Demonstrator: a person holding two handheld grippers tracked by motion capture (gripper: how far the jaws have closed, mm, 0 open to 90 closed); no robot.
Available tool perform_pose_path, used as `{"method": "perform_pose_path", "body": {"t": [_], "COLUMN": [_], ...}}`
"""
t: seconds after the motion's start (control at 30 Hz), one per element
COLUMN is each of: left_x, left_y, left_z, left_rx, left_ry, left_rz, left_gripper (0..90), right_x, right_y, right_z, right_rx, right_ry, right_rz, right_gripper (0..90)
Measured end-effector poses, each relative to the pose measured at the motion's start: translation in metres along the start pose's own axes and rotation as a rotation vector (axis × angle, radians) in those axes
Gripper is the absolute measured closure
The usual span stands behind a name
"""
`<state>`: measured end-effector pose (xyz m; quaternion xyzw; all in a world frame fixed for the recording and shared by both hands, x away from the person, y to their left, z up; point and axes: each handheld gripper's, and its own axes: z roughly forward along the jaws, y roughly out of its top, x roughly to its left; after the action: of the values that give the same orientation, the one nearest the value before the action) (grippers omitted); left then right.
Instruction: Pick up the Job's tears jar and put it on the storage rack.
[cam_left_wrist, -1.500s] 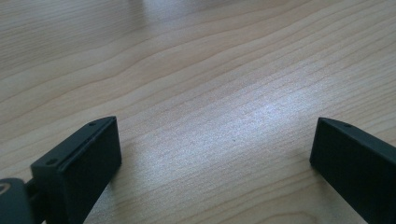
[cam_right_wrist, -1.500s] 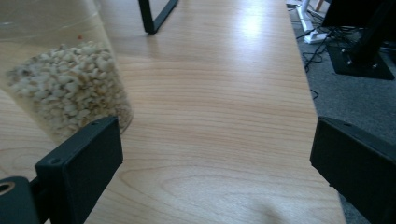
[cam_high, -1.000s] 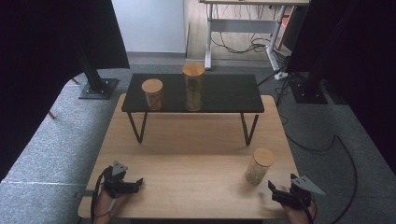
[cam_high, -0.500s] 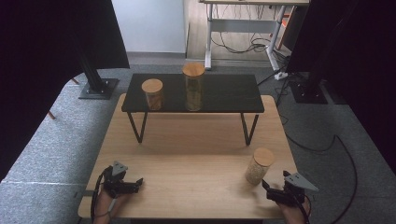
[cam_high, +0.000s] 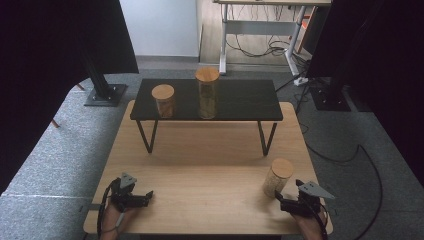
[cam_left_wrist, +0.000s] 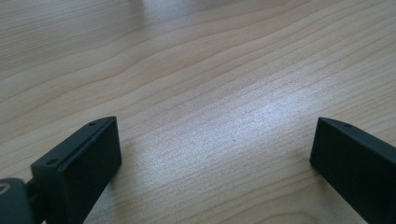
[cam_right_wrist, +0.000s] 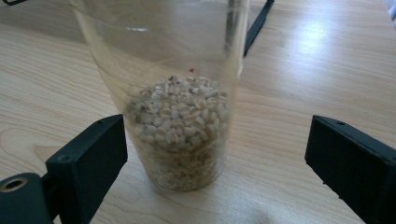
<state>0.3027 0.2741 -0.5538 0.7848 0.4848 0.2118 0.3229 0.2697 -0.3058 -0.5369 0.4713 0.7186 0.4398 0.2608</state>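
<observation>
A pale wooden tabletop (cam_high: 200, 165) stands on grey carpet, with dark curtains to either side and a desk with loose cables behind.

Near the tabletop's front right corner a clear jar (cam_high: 277, 177) stands upright, long axis vertical, its round wooden lid on top. In the right gripper view the jar (cam_right_wrist: 175, 93) is roughly a third full of small pale grains, the glass above them empty. The right gripper (cam_high: 286, 201) sits just in front of the jar with its jaws spread wide, holding nothing; the jar stands between the two jaws with clear gaps on both sides, touching neither.

At the front left corner the left gripper (cam_high: 145, 196) rests low over the wood, jaws also spread apart and empty, with bare wood grain (cam_left_wrist: 210, 93) between them.

Farther back, a low black shelf (cam_high: 245, 100) on thin metal legs spans the tabletop. On it stand two more wooden-lidded jars, both upright: a short jar (cam_high: 163, 100) toward the left and a tall jar (cam_high: 207, 93) near the middle, well apart from each other. Their contents look brownish, too small to tell further.
</observation>
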Motion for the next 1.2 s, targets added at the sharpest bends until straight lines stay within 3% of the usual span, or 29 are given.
{"method": "perform_pose_path", "body": {"t": [0.6, 1.2], "left_x": [0.000, 0.000], "left_y": [0.000, 0.000], "left_z": [0.000, 0.000], "left_rx": [0.000, 0.000], "left_ry": [0.000, 0.000], "left_rz": [0.000, 0.000], "left_gripper": [1.5, 1.5], "right_x": [0.007, 0.008], "right_y": [0.013, 0.019], "right_z": [0.018, 0.030], "right_rx": [0.012, 0.031], "right_ry": [0.051, 0.099], "right_rz": [-0.005, -0.004], "right_gripper": [11.2, 22.8]}}
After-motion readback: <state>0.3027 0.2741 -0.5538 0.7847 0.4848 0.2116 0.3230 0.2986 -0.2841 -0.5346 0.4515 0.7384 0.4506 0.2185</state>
